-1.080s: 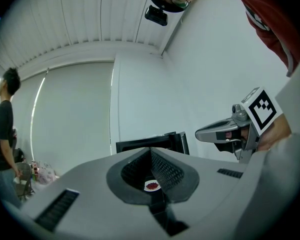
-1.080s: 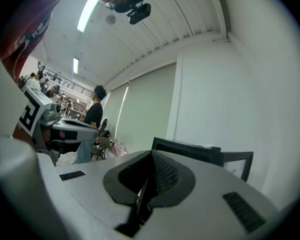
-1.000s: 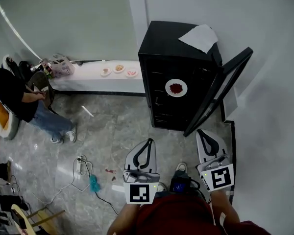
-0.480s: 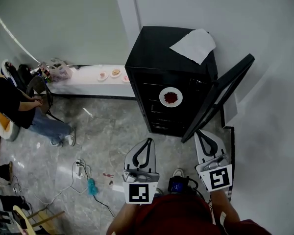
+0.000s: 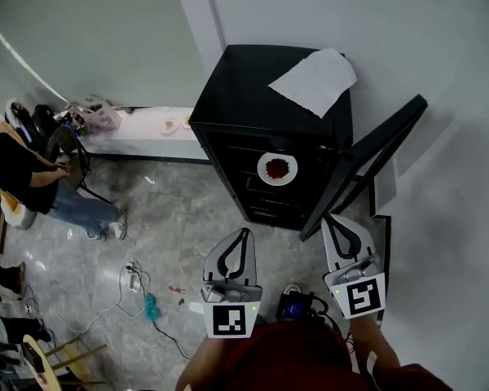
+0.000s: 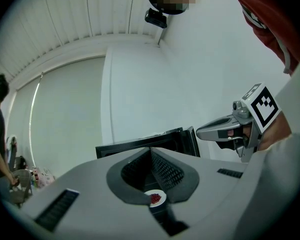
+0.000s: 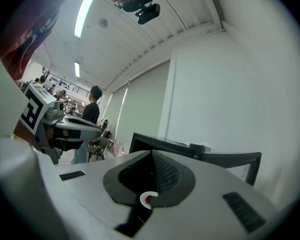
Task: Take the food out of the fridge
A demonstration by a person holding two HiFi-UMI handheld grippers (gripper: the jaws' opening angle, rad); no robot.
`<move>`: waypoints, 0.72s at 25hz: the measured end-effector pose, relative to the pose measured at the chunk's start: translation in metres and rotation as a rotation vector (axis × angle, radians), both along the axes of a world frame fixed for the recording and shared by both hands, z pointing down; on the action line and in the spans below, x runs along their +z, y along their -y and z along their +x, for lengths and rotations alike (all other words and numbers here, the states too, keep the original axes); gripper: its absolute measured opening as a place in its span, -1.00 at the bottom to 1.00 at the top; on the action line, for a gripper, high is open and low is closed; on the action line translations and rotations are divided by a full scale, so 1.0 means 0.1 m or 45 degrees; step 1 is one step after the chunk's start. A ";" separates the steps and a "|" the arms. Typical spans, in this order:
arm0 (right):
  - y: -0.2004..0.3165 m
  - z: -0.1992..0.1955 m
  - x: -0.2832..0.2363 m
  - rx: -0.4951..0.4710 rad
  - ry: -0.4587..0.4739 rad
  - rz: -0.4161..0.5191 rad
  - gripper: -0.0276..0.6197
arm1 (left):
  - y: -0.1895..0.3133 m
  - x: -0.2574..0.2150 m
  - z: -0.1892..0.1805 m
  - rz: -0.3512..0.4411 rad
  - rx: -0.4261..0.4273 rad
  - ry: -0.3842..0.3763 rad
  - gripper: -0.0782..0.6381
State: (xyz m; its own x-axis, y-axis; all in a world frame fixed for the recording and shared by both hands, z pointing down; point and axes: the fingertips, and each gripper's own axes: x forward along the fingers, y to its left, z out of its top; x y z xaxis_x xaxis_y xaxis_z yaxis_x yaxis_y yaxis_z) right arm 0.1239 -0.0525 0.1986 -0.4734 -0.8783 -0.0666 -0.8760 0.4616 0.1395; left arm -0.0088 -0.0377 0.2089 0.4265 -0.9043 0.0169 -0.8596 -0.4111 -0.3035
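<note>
1. Closest in, the person's red shirt (image 5: 297,358) fills the bottom of the head view, with both tools held out level, side by side.
2. Left gripper (image 5: 244,235): in its own view the two grey jaw tips are pressed together. Nothing is caught between them, and only the loop behind the tips stays hollow.
3. Right gripper (image 5: 332,220): the same picture, with tips meeting and nothing in the grip.
4. On the grey marbled floor (image 5: 187,218), left of the left gripper, lie a power strip (image 5: 134,277) with a white cable and a small teal object (image 5: 153,306).
5. Straight ahead stands the black fridge (image 5: 236,96), well apart from both grippers. Its door (image 5: 367,161) is swung wide open on the right side.
6. There's the target: a white plate of red food (image 5: 277,169) sits on a shelf in the upper part of the fridge. Nothing is touching it. Each gripper view shows it through the loop of that gripper's jaws.
7. On top of the fridge lies a white sheet of paper (image 5: 314,80), toward the right.
8. Farther left, a low white ledge (image 5: 138,137) runs along the wall and carries a few small dishes (image 5: 171,125) and a pinkish bag (image 5: 102,114).
9. At the far left edge, a seated person (image 5: 20,165) wears a dark top and jeans.
</note>
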 end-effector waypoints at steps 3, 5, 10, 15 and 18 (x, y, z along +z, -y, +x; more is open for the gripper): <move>0.07 0.06 0.02 -0.005 -0.009 0.004 -0.84 | 0.06 0.03 0.04 -0.010 -0.034 -0.026 -0.74; 0.12 0.06 0.02 -0.007 -0.009 0.009 -0.85 | 0.11 0.03 0.05 -0.017 -0.064 -0.114 -0.74; 0.22 -0.01 0.05 0.008 -0.017 0.018 -0.85 | 0.23 0.06 -0.02 -0.044 -0.105 -0.314 -0.74; 0.29 -0.15 0.06 0.030 -0.028 0.011 -0.85 | 0.35 0.04 -0.09 -0.048 -0.070 -0.363 -0.74; 0.33 -0.23 0.06 0.039 -0.015 0.016 -0.85 | 0.40 0.04 -0.14 -0.049 -0.051 -0.384 -0.74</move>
State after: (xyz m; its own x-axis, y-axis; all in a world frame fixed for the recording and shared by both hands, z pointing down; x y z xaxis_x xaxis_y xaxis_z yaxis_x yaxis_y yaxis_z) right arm 0.1005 -0.0850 0.2046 -0.4470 -0.8916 -0.0726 -0.8881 0.4326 0.1556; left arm -0.0232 -0.0775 0.2133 0.3814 -0.9217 -0.0708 -0.9243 -0.3812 -0.0170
